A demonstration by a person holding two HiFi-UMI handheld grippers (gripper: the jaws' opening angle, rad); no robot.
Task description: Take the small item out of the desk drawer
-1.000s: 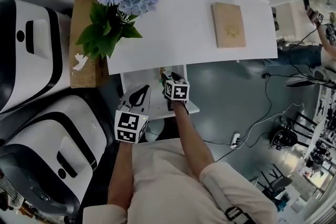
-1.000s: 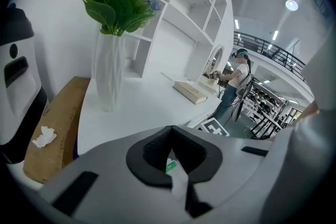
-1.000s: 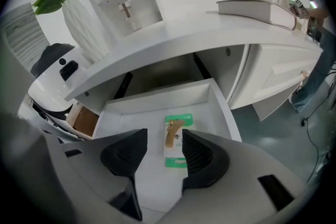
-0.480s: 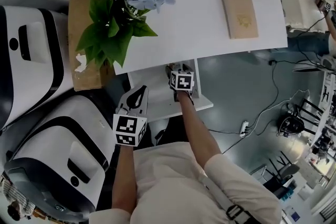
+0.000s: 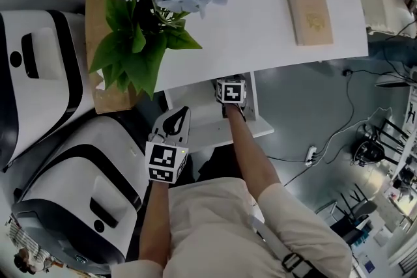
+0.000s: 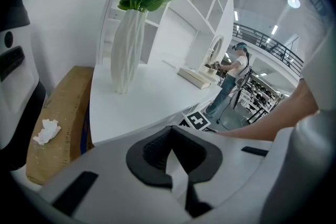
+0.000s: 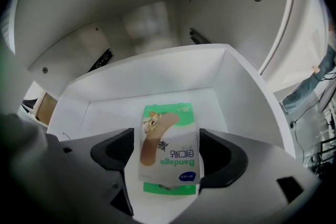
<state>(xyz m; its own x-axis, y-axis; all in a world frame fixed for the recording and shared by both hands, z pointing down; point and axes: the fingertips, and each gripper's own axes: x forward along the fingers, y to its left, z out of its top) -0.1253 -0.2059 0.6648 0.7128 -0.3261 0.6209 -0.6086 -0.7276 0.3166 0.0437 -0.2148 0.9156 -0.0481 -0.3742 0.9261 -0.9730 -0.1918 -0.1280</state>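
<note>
Right gripper view, right gripper (image 7: 167, 156) jaws just opened, bandage box (image 7: 168, 131) between, left gripper (image 6: 171, 155) jaws clenched

Person wears a cream short-sleeved shirt (image 5: 208, 224); forearms bare. Pale strap (image 5: 268, 239) with a black buckle (image 5: 290, 265) runs over the right shoulder. Left gripper (image 6: 173, 160): light grey moulded shell, black ribbed pads, a dark rectangular slot on each jaw. Right gripper (image 7: 168, 157): same grey shell and black pads. Left cube (image 5: 166, 163) and right cube (image 5: 231, 91) are white, faced with black square markers.
</note>
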